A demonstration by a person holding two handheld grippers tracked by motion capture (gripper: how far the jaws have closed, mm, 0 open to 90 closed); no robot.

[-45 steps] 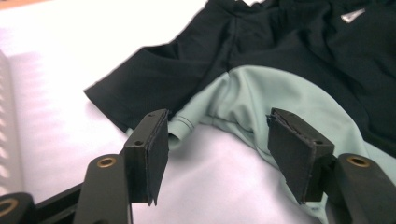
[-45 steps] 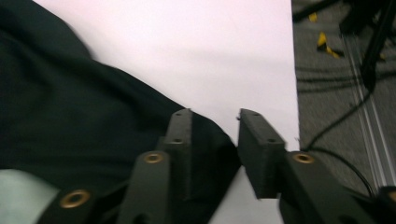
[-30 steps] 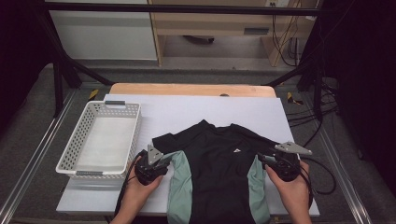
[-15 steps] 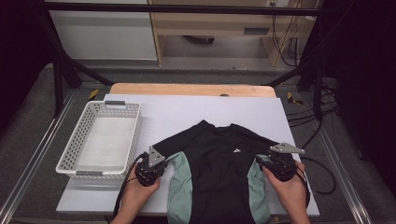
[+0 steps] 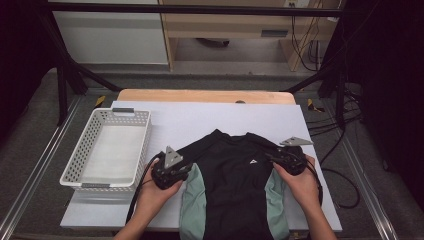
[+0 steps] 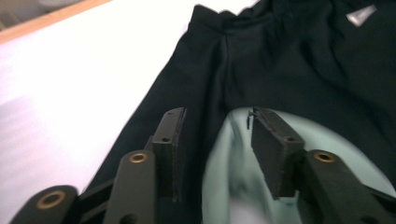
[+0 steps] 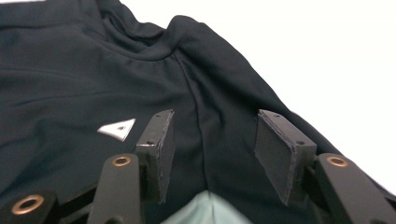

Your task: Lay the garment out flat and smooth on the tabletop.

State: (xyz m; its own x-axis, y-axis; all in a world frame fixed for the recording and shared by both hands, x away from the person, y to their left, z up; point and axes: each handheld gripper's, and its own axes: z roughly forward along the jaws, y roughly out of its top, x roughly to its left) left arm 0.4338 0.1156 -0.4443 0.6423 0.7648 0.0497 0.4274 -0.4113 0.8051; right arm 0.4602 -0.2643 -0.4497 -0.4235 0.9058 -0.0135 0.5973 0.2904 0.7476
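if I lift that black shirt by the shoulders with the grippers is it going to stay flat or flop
The black shirt would probably flop: it lies limp, with soft creases at the collar. The mint-green side panels would likely sag and hang below. The thin, smooth-looking cloth seems light, but may slip from a shallow pinch.
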